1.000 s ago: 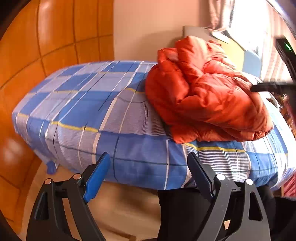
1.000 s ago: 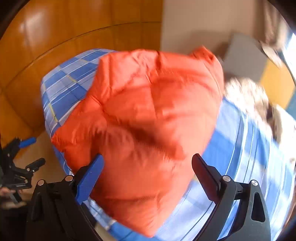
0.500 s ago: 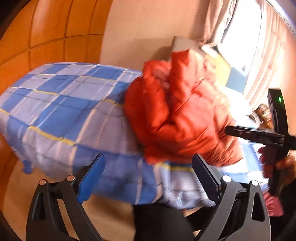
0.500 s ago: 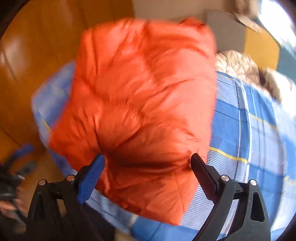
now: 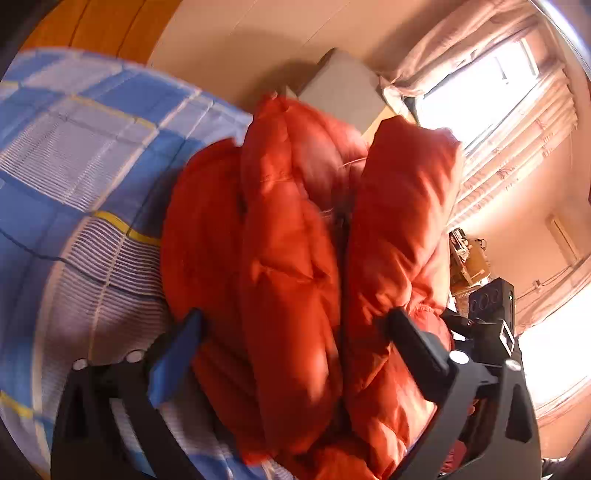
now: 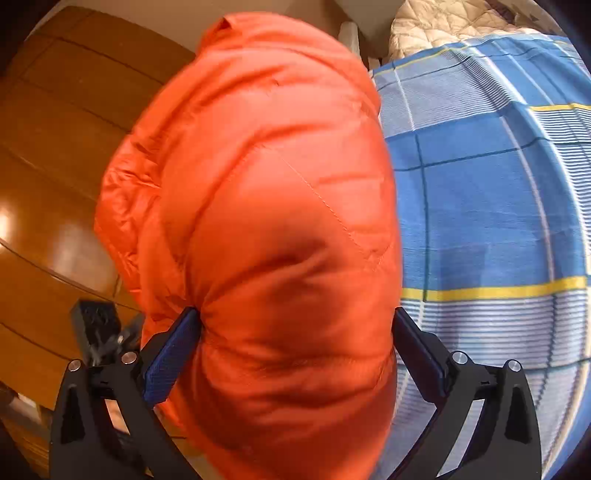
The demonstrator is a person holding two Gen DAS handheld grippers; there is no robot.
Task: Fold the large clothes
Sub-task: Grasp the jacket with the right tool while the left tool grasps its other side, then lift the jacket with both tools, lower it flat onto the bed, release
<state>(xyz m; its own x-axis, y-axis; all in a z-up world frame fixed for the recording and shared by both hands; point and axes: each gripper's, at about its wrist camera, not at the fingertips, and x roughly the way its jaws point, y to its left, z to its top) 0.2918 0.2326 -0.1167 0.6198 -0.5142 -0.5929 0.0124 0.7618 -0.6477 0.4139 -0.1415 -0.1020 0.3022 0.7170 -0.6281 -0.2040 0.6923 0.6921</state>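
An orange puffer jacket (image 5: 295, 258) lies bunched on the blue plaid bed (image 5: 74, 147). My left gripper (image 5: 291, 325) is open, its jaws wide on either side of the jacket's near bulk. In the right wrist view the jacket (image 6: 266, 221) fills the middle. My right gripper (image 6: 295, 325) is open, its jaws spread around a puffy fold, and the fabric bulges between them. The blue pad (image 6: 170, 354) touches the jacket's left side. The right gripper's body shows in the left wrist view (image 5: 491, 317) beyond the jacket.
Orange wood panels (image 6: 55, 184) stand to the left of the bed. A beige quilt (image 6: 443, 22) lies at the bed's far end. A grey headboard (image 5: 343, 88) and a curtained window (image 5: 498, 92) stand behind the jacket. The left gripper's body shows in the right wrist view (image 6: 96, 325).
Both grippers have moved in close to the jacket. It now sits between the open jaws of each, where before it lay well ahead of them.
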